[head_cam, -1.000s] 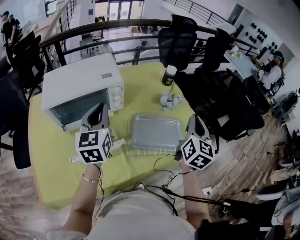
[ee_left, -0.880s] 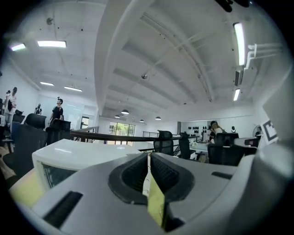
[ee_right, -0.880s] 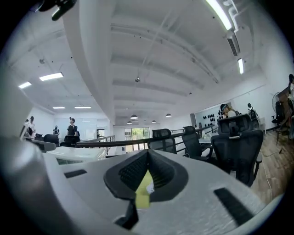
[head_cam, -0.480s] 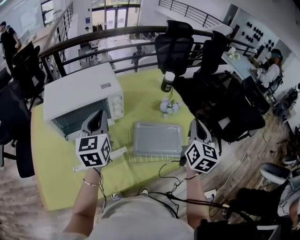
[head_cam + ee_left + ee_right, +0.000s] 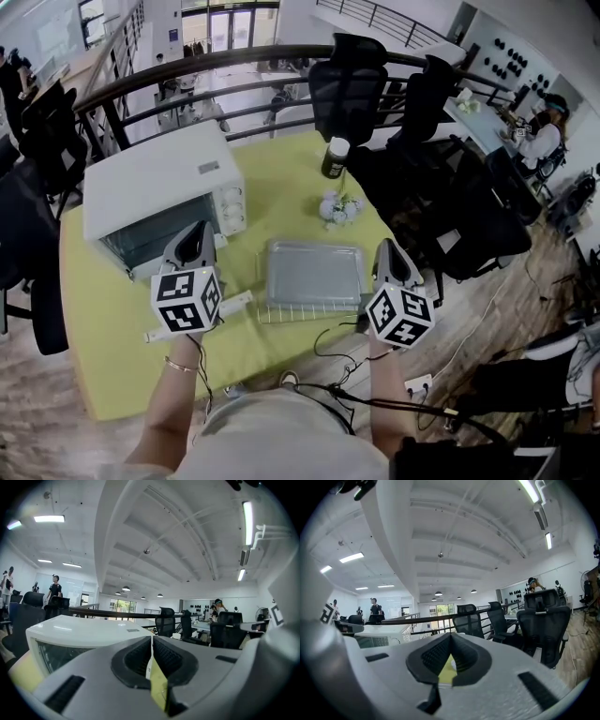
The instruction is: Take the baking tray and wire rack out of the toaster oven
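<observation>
While I hold both tools low over the yellow-green table (image 5: 103, 347), neither one carries anything. My left gripper (image 5: 195, 236) has its jaws pressed together, with only a thin sliver of the cloth showing through the seam between the dark pads. My right gripper (image 5: 390, 251) is closed the same way, pads meeting at a point and empty.

Just ahead of my left gripper and slightly to its left stands the white toaster oven (image 5: 159, 183), its glass front turned toward me.

Between my two grippers, to the right of the left one and to the left of the right one, the baking tray (image 5: 314, 274) lies flat on the table, out of the oven. It rests on top of the wire rack (image 5: 302, 313), whose thin bars stick out along the tray's near edge. Neither gripper touches them.

Farther ahead of my right gripper and to its left sit a dark bottle (image 5: 335, 157) with a white cap and a small white cluster (image 5: 337, 208). Black chairs (image 5: 349, 84) and a dark railing (image 5: 187, 61) stand beyond the table.
</observation>
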`<action>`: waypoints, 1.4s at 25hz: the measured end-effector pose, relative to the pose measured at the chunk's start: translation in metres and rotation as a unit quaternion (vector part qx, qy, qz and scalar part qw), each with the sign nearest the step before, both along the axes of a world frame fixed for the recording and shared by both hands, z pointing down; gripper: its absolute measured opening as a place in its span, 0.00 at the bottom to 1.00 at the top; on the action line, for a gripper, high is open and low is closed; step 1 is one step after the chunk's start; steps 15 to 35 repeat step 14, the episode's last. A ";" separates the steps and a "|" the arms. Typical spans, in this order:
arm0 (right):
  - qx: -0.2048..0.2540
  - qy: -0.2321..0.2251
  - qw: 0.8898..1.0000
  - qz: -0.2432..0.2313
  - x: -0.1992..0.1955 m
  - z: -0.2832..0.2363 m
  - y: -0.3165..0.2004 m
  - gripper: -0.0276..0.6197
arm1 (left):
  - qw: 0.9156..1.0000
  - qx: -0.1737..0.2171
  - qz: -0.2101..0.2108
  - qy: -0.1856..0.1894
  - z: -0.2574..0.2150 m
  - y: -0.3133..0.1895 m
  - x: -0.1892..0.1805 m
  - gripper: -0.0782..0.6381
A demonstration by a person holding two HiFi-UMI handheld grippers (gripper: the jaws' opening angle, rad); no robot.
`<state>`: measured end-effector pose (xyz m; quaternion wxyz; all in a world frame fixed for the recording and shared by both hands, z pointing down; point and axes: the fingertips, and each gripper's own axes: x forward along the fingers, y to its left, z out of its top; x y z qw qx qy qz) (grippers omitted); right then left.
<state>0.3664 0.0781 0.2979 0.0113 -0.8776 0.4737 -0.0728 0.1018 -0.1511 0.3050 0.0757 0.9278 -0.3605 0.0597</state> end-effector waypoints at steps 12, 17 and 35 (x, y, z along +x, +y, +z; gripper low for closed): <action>-0.022 0.011 1.000 -0.005 -0.003 0.005 -0.005 0.04 | 1.000 -0.009 0.009 -0.003 0.008 -0.003 0.005 0.13; -0.025 0.012 1.000 -0.003 -0.003 0.007 -0.005 0.04 | 1.000 -0.010 0.010 -0.003 0.011 -0.003 0.006 0.13; -0.025 0.012 1.000 -0.003 -0.003 0.007 -0.005 0.04 | 1.000 -0.010 0.010 -0.003 0.011 -0.003 0.006 0.13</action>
